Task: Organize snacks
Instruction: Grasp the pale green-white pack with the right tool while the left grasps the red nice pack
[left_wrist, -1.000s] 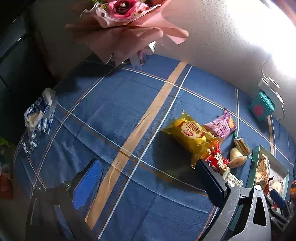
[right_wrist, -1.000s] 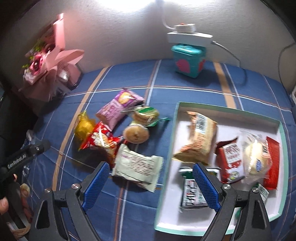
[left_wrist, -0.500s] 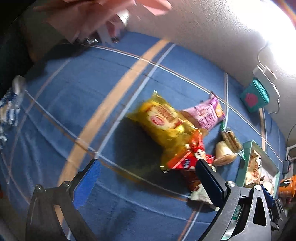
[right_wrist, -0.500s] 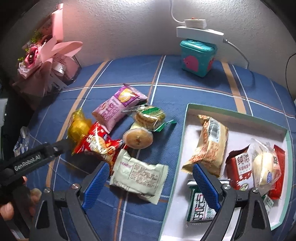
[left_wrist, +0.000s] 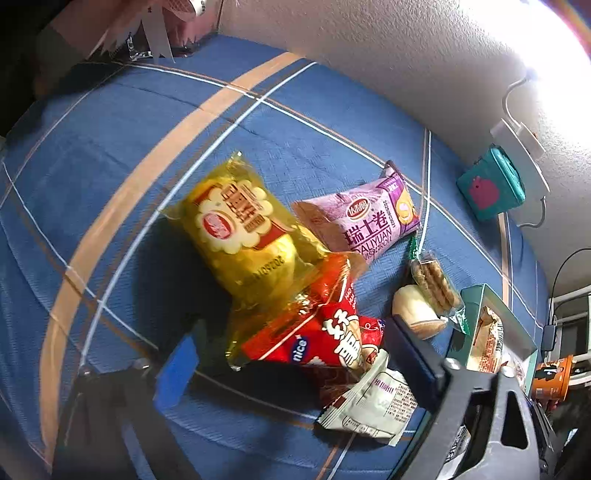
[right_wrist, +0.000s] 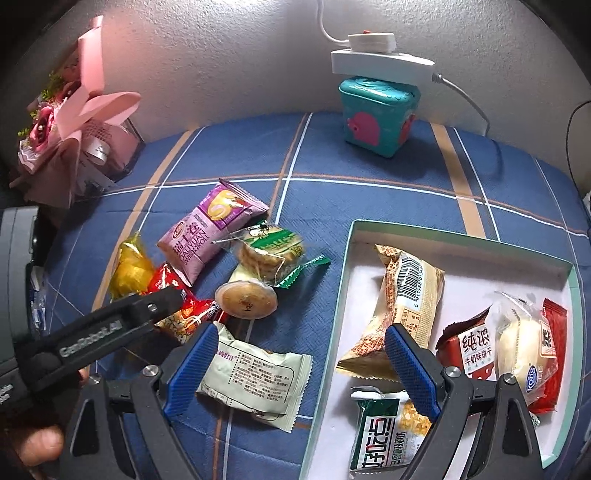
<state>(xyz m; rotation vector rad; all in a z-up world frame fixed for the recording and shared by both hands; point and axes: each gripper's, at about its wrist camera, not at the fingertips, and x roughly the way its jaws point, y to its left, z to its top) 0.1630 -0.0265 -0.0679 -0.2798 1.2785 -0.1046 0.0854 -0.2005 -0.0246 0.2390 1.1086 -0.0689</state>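
Two wrist fisheye views over one snack pile on a blue checked cloth.
Left view sits low and close, facing right across the yellow packet (left_wrist: 243, 236) toward the tray (left_wrist: 517, 325); right view looks from higher, facing the far wall; both share the purple packet (right_wrist: 210, 229) and teal box (right_wrist: 376, 114).

Loose snack packets on the blue cloth: six.
- one yellow packet (left_wrist: 243, 236)
- one red packet (left_wrist: 317, 332)
- one purple roll packet (right_wrist: 210, 229)
- one cracker packet (right_wrist: 271, 251)
- one round cake (right_wrist: 245, 303)
- one pale packet (right_wrist: 255, 376)

Packets in the tray (right_wrist: 461, 240): five.
Teal box (right_wrist: 376, 114): one.
Bouquet (right_wrist: 70, 118): one.
Tools: two.
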